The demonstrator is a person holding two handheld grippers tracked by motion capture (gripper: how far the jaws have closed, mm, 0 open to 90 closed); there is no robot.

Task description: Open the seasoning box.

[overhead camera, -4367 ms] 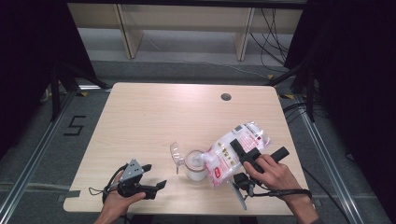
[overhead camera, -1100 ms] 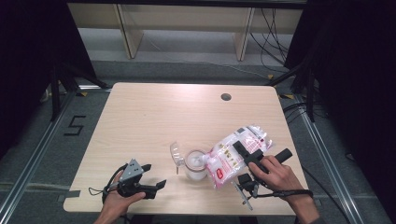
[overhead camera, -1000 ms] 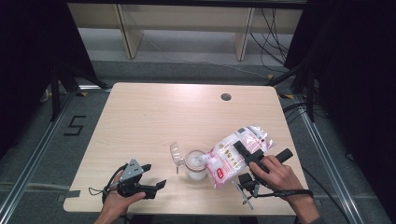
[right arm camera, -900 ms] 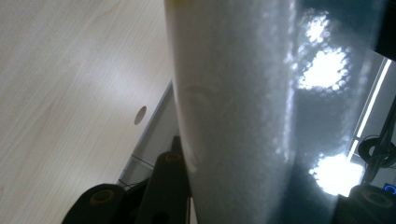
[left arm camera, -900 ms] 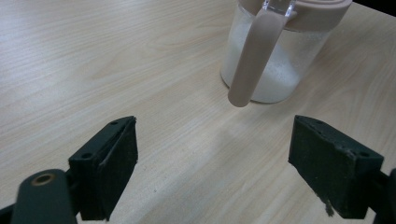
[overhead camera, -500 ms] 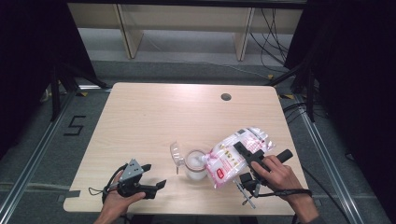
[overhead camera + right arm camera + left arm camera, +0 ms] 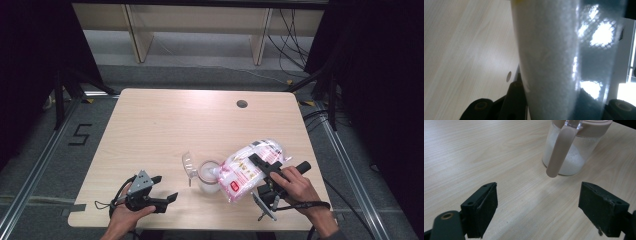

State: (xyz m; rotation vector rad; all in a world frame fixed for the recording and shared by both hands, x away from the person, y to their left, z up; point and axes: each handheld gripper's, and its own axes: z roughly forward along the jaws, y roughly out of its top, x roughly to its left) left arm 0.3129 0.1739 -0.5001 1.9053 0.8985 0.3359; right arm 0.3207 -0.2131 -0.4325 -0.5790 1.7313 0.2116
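A clear plastic bag of white granules with pink and red print hangs tilted in my right gripper, which is shut on it. Its lower corner reaches the mouth of a clear jar. The jar has a pink rim and holds white granules at its bottom. A pink handle hangs down its side. In the right gripper view the bag stands between the jaws. My left gripper rests open on the table at the front left, facing the jar, with nothing between its jaws.
The jar's clear lid flap stands open to its left. The wooden table has a round cable hole at the back right. Shelving and cables lie on the floor beyond the far edge.
Since the oldest frame the bag's far end has sunk slightly in my right gripper. Over the last second nothing has visibly moved.
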